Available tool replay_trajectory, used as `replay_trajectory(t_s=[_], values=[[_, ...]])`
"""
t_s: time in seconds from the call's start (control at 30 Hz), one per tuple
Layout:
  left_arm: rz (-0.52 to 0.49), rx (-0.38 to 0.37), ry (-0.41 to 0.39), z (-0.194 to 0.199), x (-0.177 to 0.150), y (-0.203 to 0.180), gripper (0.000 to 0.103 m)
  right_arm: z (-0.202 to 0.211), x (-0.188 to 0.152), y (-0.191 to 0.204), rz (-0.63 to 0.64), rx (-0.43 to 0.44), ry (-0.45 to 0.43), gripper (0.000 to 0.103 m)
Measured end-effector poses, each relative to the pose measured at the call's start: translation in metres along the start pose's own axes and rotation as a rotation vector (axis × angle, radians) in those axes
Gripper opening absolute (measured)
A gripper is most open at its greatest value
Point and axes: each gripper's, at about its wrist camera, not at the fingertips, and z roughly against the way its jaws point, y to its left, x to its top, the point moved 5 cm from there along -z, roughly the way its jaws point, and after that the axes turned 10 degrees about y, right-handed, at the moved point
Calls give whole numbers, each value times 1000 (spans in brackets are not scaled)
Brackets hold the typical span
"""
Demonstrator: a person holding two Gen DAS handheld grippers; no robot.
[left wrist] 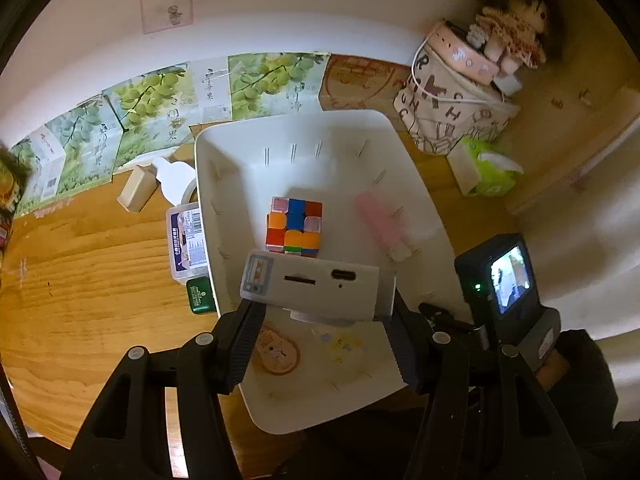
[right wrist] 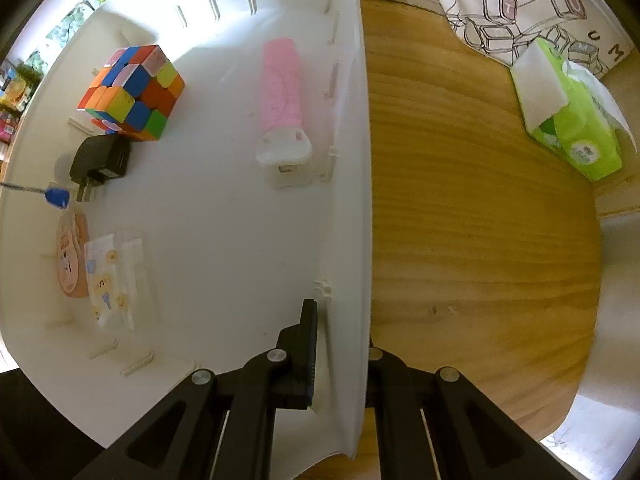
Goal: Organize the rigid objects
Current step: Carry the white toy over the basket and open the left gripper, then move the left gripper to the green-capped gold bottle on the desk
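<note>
My left gripper (left wrist: 324, 312) is shut on a white box-shaped device (left wrist: 316, 288) with a slot and a port on its near face, held across its width above the near part of a white bin (left wrist: 208, 184). Inside the bin lie a colour cube (left wrist: 294, 226) and a pink-handled tool (left wrist: 384, 228). My right gripper (right wrist: 344, 360) is shut on the white bin's side wall (right wrist: 360, 200), one finger inside and one outside. That view also shows the colour cube (right wrist: 132, 88), the pink-handled tool (right wrist: 282, 92), a black plug charger (right wrist: 102, 164), a round orange card (right wrist: 70, 256) and a clear sachet (right wrist: 112, 276).
Left of the bin on the wooden table (left wrist: 80, 280) sit a clear labelled box (left wrist: 188, 240), a small green box (left wrist: 200, 296), a beige block (left wrist: 136, 194) and a white bottle (left wrist: 176, 180). A green tissue pack (right wrist: 568, 120) and a printed tote bag (right wrist: 520, 4) stand to the right.
</note>
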Motion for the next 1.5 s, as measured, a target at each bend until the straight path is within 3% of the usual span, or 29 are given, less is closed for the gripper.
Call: replay_trajectory(t_s=[0.3,0.47,0.63,1.07,1.3,1.5], values=[[-44,78,-98,11,9,1,71,-1,3,-6,-6,8,-4,7],[5,53,-148,18,13,18,71,2,4,-8,-9,3,-13,6],[71,77,-192,29,12,46,71,6,6,-13,-18,11,-18,5],[260,193,-197,35,5,132,71,5,6,-9,-23,-2,-12,5],[325,236,-147,15,-2,167,71,0,10,-12,-35,4,-5,5],[264,202,-154,-6,-4,169,71,0,11,-11,-38,9,-5,5]])
